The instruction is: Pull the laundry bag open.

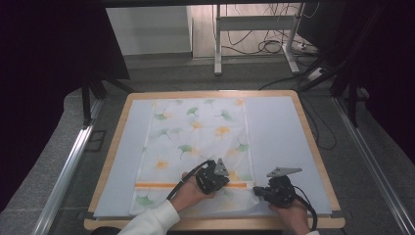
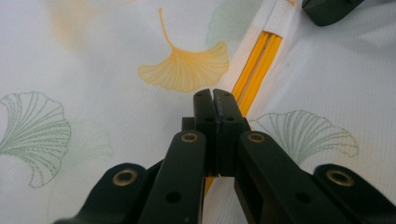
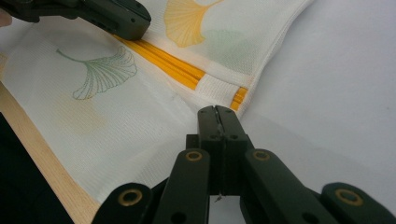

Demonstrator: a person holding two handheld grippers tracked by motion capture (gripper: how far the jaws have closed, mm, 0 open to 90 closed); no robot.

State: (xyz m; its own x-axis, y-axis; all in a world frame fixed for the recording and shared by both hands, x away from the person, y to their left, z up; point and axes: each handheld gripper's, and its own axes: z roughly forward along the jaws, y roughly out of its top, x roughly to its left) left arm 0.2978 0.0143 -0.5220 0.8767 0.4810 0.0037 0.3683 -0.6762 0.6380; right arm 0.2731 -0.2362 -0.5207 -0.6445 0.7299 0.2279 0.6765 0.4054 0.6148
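Grey floor and cables lie behind my wooden table point(image 1: 313, 147) in the high view. My left gripper point(image 2: 214, 100) has its jaws pressed together on the yellow zipper point(image 2: 258, 63) of the white leaf-print bag point(image 1: 195, 147). My right gripper point(image 3: 217, 114) pinches the bag's edge near the zipper's end.
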